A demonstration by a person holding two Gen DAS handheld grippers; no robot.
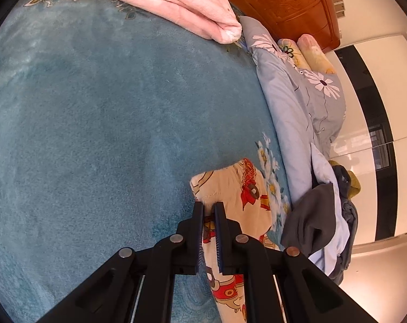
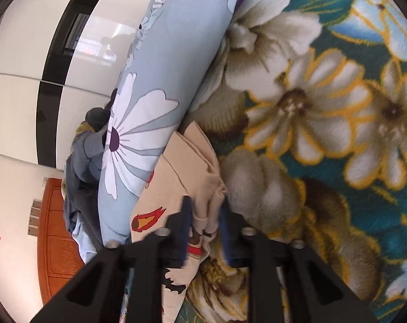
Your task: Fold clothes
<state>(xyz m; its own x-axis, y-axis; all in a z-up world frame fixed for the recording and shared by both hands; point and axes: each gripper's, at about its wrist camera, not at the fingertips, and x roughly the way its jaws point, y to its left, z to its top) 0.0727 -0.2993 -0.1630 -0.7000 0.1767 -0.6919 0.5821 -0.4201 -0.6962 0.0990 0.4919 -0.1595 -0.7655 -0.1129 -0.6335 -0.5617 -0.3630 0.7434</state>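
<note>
Left wrist: left gripper has its jaws nearly together, pinching the edge of the cream cartoon-print garment, which lies on the blue plush blanket near its right edge. Fabric runs between the pads and continues down past the fingers, so it's a live grip, not a hover. The visible end of the garment looks like a rounded doubled edge, so my read is at least one fold is in. Also in view: a folded pink blanket at the far end, a grey floral quilt along the right side, a heap of dark clothes beyond it, wooden headboard behind. Right wrist: right gripper sits over a bunched cream edge of the same garment, jaws partly apart with cloth between them; view is motion-blurred, so I can't tell if it's clamped or just straddling. The garment is wedged against the quilt on the flowered part of the blanket. Status estimate: first piece mid-fold, not squared off; the dark heap looks unfolded, so most of the job is left.
</note>
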